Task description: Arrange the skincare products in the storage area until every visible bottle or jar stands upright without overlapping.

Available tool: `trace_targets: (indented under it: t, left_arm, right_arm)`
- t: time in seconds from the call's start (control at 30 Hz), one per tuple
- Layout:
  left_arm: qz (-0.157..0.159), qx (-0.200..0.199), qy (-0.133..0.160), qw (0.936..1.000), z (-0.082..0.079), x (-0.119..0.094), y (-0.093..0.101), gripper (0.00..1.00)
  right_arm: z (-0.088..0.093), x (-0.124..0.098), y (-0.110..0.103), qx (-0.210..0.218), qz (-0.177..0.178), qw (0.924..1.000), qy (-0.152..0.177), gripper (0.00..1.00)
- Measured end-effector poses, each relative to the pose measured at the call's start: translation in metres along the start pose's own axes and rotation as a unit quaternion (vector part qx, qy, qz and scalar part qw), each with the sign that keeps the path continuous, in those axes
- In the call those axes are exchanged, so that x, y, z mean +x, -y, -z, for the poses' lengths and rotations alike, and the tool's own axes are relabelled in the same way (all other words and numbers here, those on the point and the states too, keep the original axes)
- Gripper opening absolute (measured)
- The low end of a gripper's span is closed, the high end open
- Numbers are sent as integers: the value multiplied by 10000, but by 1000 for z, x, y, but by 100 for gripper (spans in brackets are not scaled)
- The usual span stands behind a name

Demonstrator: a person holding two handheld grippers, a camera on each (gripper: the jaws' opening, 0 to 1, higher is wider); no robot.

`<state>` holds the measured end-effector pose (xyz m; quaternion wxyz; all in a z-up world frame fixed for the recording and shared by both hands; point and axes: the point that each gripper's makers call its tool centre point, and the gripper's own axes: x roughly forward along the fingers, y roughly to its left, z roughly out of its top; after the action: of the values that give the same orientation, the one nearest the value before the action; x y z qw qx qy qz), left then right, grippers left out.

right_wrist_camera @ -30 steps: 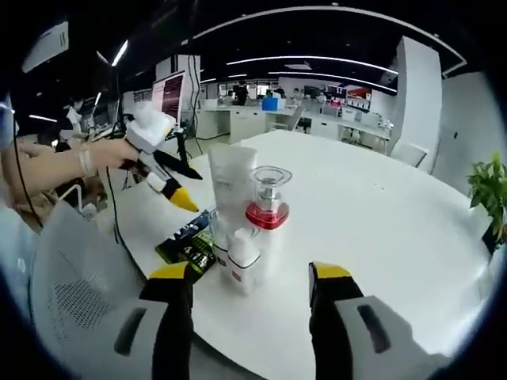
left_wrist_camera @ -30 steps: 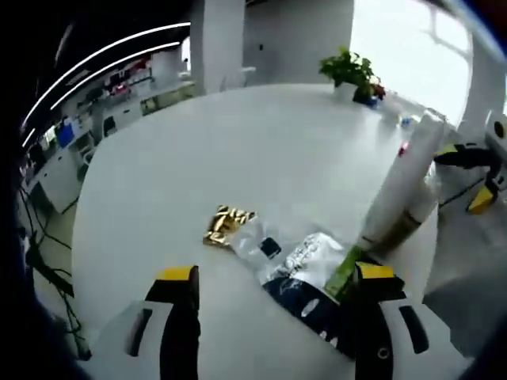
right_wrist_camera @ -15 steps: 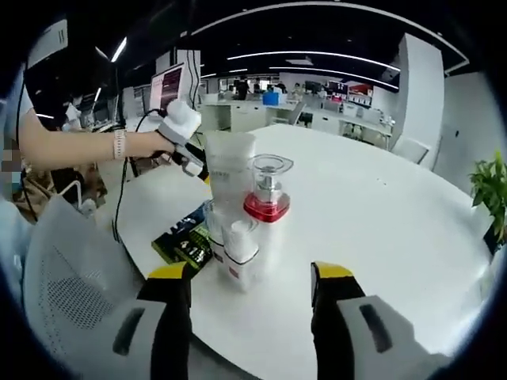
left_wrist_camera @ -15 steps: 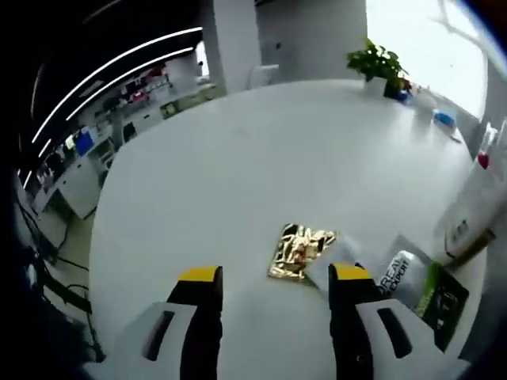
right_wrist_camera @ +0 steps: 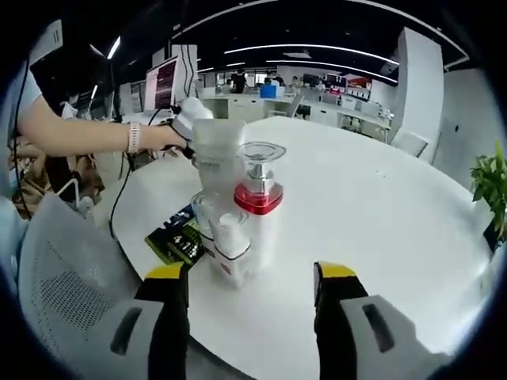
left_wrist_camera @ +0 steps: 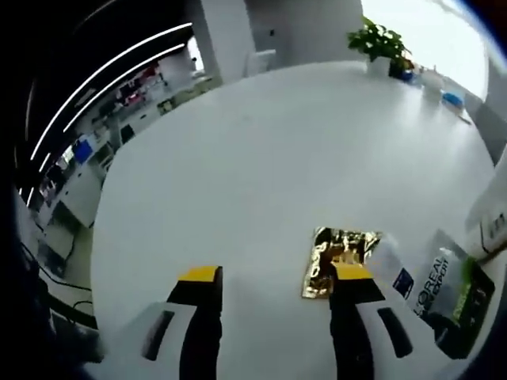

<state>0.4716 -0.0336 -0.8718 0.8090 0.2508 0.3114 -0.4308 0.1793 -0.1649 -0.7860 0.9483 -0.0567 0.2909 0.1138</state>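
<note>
The left gripper (left_wrist_camera: 273,277) was open and held nothing, with its jaws wide apart above the white surface (left_wrist_camera: 261,150). A gold packet (left_wrist_camera: 337,260) lay flat on the surface just by the right jaw tip, and a dark pouch (left_wrist_camera: 444,289) lay beside it, near the edge. The right gripper (right_wrist_camera: 252,273) was also open and empty, and it pointed at a small group of products near the surface edge. There a bottle with a red collar (right_wrist_camera: 258,198) stood upright, a white tube (right_wrist_camera: 217,154) stood just behind it, and a small jar (right_wrist_camera: 224,241) stood in front, all very close together. A green box (right_wrist_camera: 178,237) lay flat to their left. A person's hand (right_wrist_camera: 162,138) was behind the tube.
</note>
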Motion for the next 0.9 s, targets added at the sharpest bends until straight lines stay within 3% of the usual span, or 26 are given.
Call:
trace_targets:
  t: [0.3,0.5,0.67,0.9]
  left_arm:
    - [-93,138,2,9999,-9,7,-17,62]
    - [-383,388,-144,9984,-16,10,-33,53]
    - [-309,602,-156,9976,-20,3,-24,53]
    - [-258,715,-321,9966,-10,-4,-20,59]
  right_arm:
    - [7,-1,11,24,55,9999,-101,65]
    - [11,-2,11,86,92,9998,-131,66]
    - [11,-2,13,156,133,9997,-105,65]
    - [9,-2,9,140,113,9998,-57,66]
